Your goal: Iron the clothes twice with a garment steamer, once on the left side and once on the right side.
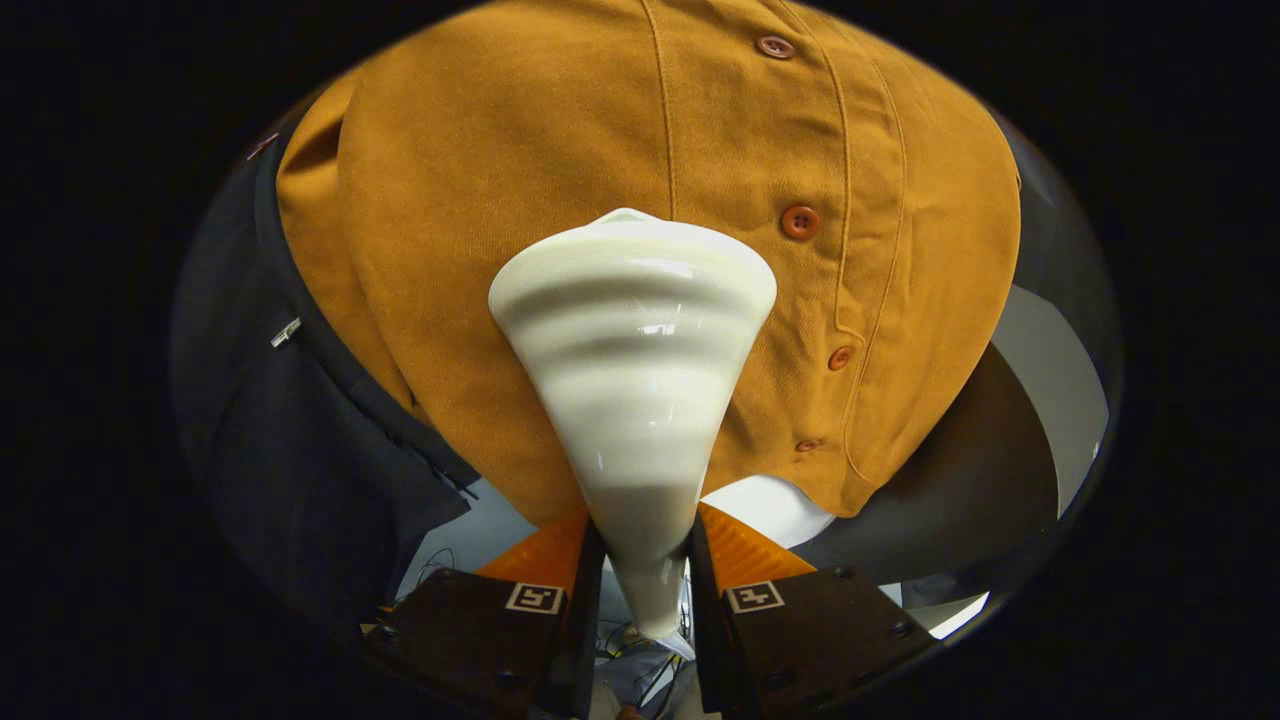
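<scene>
A mustard-brown shirt (500, 200) hangs just beyond the fingers, with a row of brown buttons (799, 221) running down its placket to the right of centre. My gripper (645, 570) is shut on the narrow neck of a cream, cone-shaped garment steamer (635, 350). The steamer's wide head points up at the cloth and sits against or very close to the shirt's left panel, left of the button row. The head's face is turned away from me, so I cannot tell whether it touches the cloth.
A dark navy garment (300, 430) with a small metal clip (285, 332) hangs to the left of the shirt. A white surface (770, 505) shows under the shirt's hem, and cables (640, 650) lie below the fingers.
</scene>
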A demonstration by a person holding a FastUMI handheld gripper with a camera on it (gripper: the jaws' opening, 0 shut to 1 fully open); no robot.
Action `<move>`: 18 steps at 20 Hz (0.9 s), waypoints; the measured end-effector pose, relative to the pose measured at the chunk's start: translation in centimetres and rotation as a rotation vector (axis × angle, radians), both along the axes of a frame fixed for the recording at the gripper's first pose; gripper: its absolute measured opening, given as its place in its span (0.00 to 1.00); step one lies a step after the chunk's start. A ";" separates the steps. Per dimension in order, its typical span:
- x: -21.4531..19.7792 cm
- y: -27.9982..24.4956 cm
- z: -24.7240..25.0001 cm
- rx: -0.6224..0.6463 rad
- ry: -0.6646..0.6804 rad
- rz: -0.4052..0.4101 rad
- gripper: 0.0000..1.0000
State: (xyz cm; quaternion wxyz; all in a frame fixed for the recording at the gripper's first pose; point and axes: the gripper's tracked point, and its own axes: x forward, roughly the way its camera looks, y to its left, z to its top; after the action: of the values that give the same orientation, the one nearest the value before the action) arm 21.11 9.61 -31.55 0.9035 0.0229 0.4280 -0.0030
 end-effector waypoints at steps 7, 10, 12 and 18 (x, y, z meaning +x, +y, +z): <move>-0.7 0.1 -1.8 0.006 0.039 0.008 0.45; -1.2 -0.1 -1.8 0.000 0.040 0.008 0.44; -1.7 -0.5 -0.9 -0.011 0.024 0.000 0.45; -3.2 -2.2 4.7 -0.025 -0.097 -0.008 0.44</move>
State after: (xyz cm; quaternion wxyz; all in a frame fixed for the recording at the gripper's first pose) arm 17.93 7.40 -26.81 0.9234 0.0133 0.3834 -0.0110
